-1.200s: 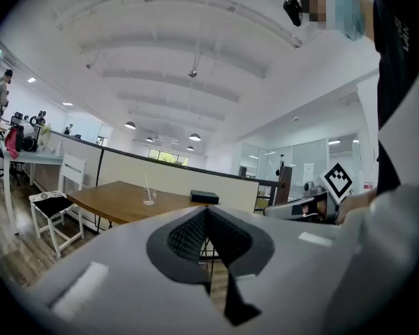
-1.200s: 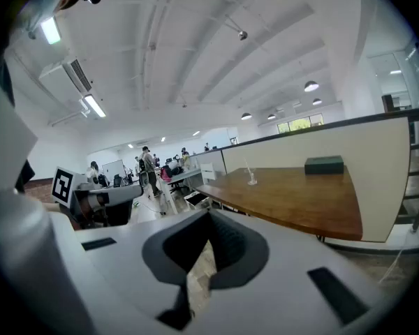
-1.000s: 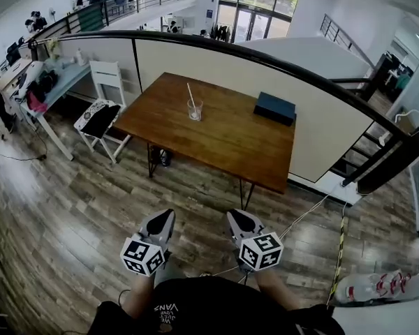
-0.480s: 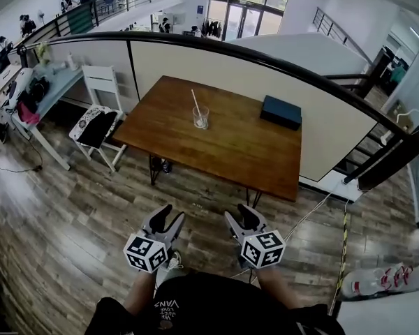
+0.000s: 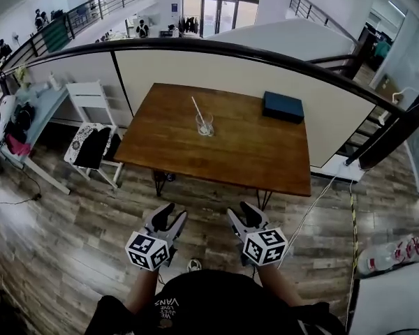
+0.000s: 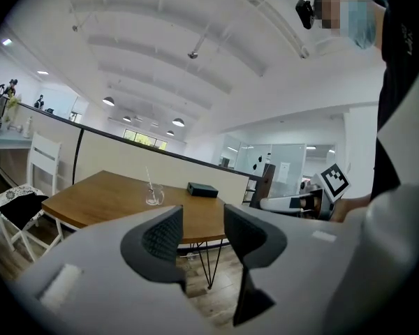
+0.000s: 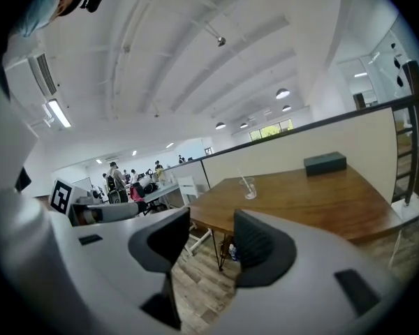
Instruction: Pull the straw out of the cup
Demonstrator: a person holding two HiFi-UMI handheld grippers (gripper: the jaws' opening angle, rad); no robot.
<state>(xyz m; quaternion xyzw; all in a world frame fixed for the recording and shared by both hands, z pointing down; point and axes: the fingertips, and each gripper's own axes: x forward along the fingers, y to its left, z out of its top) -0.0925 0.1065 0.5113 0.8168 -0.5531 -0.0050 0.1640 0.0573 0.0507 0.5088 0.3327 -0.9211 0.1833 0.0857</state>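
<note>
On the brown wooden table (image 5: 230, 152), a clear cup (image 5: 204, 123) with a white straw (image 5: 197, 108) inside, leaning to the left, top sticking out over the rim. Toward the far right corner, a dark flat box (image 5: 283, 107), apart from the cup. Down low over the floor, well short of the table: left gripper (image 5: 170, 215) wide open, holding nothing; right gripper (image 5: 243, 213) wide open too, holding nothing.

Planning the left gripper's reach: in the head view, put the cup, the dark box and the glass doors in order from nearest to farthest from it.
1. Cup, middle of the table, ahead of the left gripper.
2. Dark box, at the table's far right corner.
3. Glass doors, far at the back.
</note>
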